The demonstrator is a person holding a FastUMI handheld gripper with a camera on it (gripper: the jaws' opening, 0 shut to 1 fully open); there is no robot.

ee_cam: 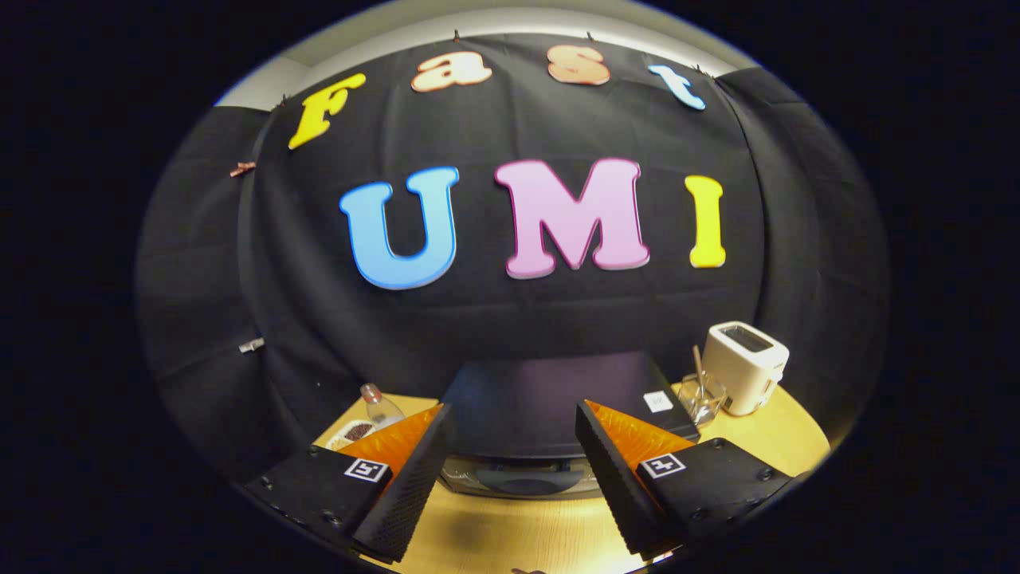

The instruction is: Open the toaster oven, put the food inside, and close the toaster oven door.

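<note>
While the hand-held gripper (510, 470) hangs above the near part of the wooden tabletop (510, 534), its two fingers stand wide apart and hold nothing. Between and just beyond them sits the toaster oven (550, 402), a dark box seen from above and in front; its flat top takes up most of what shows, with a small white sticker (658, 401) near its right front corner. Below the top edge, the upper part of the oven's front and a dark curved handle (522, 481) show between the fingers; whether the door is shut I cannot tell for certain from this angle. To the left of the oven, past the left finger, a small clear bottle (381, 406) stands on the tabletop, and just nearer lies a small white dish with something dark in it (351, 433). To the right, farther back, a clear glass container (703, 396) holds a brown stick-like thing, and a white pop-up toaster (746, 367) stands just beside it.
</note>
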